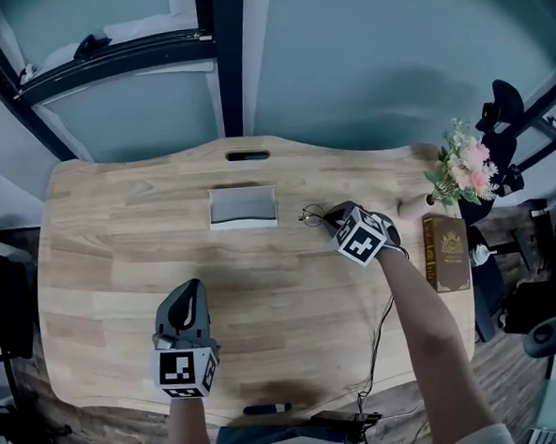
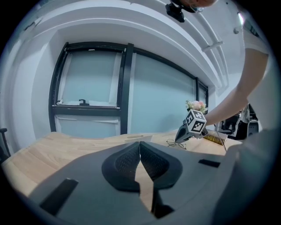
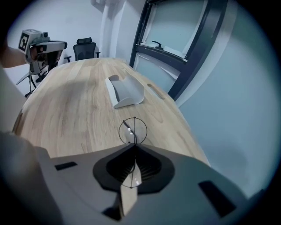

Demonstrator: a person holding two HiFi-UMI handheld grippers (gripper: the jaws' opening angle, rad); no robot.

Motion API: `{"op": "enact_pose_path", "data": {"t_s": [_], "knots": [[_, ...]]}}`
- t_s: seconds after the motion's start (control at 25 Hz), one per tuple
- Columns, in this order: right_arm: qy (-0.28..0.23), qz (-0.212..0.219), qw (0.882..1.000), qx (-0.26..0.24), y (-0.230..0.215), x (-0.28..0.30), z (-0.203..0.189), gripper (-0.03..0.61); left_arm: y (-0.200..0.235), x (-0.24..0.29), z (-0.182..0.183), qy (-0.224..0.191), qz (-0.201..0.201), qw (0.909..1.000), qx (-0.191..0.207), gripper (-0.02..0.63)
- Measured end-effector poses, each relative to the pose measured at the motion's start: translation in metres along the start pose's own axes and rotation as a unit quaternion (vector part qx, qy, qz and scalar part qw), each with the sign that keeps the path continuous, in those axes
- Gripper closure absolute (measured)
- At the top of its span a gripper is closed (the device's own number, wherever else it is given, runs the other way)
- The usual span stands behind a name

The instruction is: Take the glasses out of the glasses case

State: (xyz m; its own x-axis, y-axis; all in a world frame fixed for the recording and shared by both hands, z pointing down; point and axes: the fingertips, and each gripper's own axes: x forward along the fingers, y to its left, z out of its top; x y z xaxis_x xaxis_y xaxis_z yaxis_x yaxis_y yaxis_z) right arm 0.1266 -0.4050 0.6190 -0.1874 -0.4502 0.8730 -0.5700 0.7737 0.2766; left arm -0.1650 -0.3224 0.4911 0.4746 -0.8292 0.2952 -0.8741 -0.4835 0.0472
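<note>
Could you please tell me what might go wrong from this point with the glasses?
The right hand-held gripper pinches the thin round wire-rimmed glasses by a narrow part of the frame, close to the light wooden table; they could twist, slip or bend when set down. The open pale grey glasses case lies nearby, so a sideways swing might knock it.

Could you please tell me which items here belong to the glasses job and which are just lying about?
Job in hand: glasses, glasses case, right hand-held gripper shut on the glasses.
Lying about: book, flowers.
</note>
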Motion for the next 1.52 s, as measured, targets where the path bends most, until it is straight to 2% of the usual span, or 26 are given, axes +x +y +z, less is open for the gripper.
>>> {"op": "enact_pose_path", "data": {"t_s": [0.36, 0.48, 0.68, 0.8, 0.96, 1.0, 1.08, 1.16, 1.32, 1.52], "knots": [[0.015, -0.017, 1.000, 0.004, 0.000, 0.009, -0.006, 0.558, -0.004, 0.004, -0.006, 0.011, -0.017, 0.9998, 0.003, 0.598], [0.013, -0.028, 0.999, 0.018, -0.001, 0.001, -0.004, 0.529, -0.002, 0.002, -0.005, 0.008, -0.023, 0.9997, 0.002, 0.598], [-0.026, -0.072, 0.994, 0.073, -0.003, -0.032, 0.010, 0.437, 0.001, -0.002, 0.001, -0.009, -0.043, 0.9991, -0.001, 0.598], [-0.048, -0.091, 0.988, 0.113, 0.007, -0.053, 0.020, 0.436, 0.002, -0.006, 0.005, -0.017, -0.061, 0.9980, 0.003, 0.598], [-0.077, -0.105, 0.982, 0.136, 0.031, -0.083, 0.036, 0.454, 0.005, -0.013, 0.015, -0.035, -0.072, 0.9968, 0.006, 0.598], [-0.089, -0.110, 0.980, 0.142, 0.038, -0.092, 0.040, 0.459, 0.007, -0.016, 0.018, -0.042, -0.068, 0.9968, 0.003, 0.598], [-0.115, -0.129, 0.973, 0.153, 0.049, -0.113, 0.047, 0.528, 0.012, -0.025, 0.025, -0.057, -0.057, 0.9967, -0.006, 0.598], [-0.144, -0.145, 0.966, 0.160, 0.059, -0.137, 0.055, 0.566, 0.011, -0.036, 0.033, -0.071, -0.052, 0.9961, -0.007, 0.598], [-0.202, -0.169, 0.951, 0.162, 0.082, -0.185, 0.072, 0.568, 0.000, -0.060, 0.047, -0.093, -0.049, 0.9944, 0.004, 0.598], [-0.273, -0.205, 0.924, 0.169, 0.113, -0.256, 0.082, 0.568, -0.028, -0.095, 0.065, -0.115, -0.044, 0.9922, 0.015, 0.598]]}}
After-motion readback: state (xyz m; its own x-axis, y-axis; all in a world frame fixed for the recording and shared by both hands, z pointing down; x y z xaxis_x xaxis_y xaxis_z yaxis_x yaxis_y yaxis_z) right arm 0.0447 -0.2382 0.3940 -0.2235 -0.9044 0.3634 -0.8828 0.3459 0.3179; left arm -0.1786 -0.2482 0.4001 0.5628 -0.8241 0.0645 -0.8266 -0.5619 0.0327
